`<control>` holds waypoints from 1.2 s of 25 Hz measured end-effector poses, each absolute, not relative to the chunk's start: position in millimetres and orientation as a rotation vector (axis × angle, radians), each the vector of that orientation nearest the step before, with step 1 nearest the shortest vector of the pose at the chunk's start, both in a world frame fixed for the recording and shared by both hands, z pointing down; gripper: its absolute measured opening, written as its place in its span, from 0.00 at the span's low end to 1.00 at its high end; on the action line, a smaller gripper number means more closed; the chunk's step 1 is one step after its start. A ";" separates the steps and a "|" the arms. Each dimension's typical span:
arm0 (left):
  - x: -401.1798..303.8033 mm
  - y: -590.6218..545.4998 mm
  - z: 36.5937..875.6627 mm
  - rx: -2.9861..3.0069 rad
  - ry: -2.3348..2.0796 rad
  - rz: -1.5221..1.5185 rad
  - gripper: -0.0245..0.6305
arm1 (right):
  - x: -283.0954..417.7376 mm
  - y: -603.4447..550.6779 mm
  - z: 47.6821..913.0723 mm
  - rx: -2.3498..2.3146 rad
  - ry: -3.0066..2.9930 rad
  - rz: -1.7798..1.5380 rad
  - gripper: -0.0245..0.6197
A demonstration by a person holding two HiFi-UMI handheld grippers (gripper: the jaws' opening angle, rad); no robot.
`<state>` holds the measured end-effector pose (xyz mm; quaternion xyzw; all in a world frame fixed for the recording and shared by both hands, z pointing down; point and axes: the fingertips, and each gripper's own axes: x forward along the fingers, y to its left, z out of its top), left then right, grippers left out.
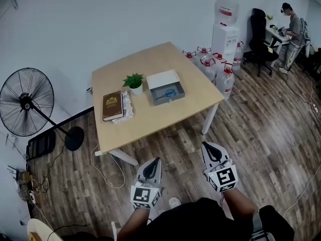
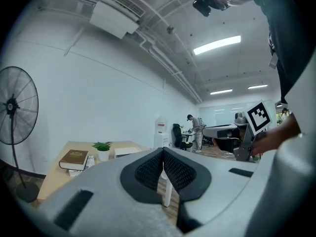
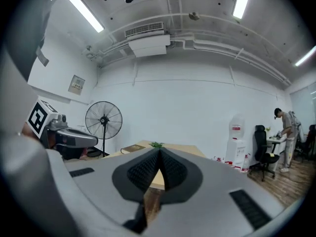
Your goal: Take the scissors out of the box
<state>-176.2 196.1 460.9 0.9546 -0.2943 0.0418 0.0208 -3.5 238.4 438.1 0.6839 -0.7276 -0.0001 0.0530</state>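
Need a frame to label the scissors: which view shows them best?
Head view: it looks down into the open box, where the blue-handled scissors lie. Left gripper view shows the box from the side, its inside hidden. Right gripper view shows neither.

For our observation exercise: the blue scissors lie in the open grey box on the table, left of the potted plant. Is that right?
Not quite: the head view shows the open grey box, with the blue scissors inside, on the table right of the potted plant, not left.
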 end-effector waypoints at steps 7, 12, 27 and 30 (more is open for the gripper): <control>-187.6 173.9 464.5 2.979 -0.861 0.136 0.04 | -17.4 221.8 447.4 2.081 -2.186 0.042 0.03; -171.5 144.1 460.7 2.985 -0.859 0.127 0.04 | 1.0 190.1 439.1 2.101 -2.186 0.021 0.03; -80.5 29.3 463.2 2.946 -0.963 0.140 0.04 | 70.7 67.9 433.7 1.955 -2.344 -0.027 0.03; -63.2 10.1 461.6 2.937 -0.996 0.139 0.04 | 84.9 46.2 433.4 1.913 -2.373 -0.033 0.03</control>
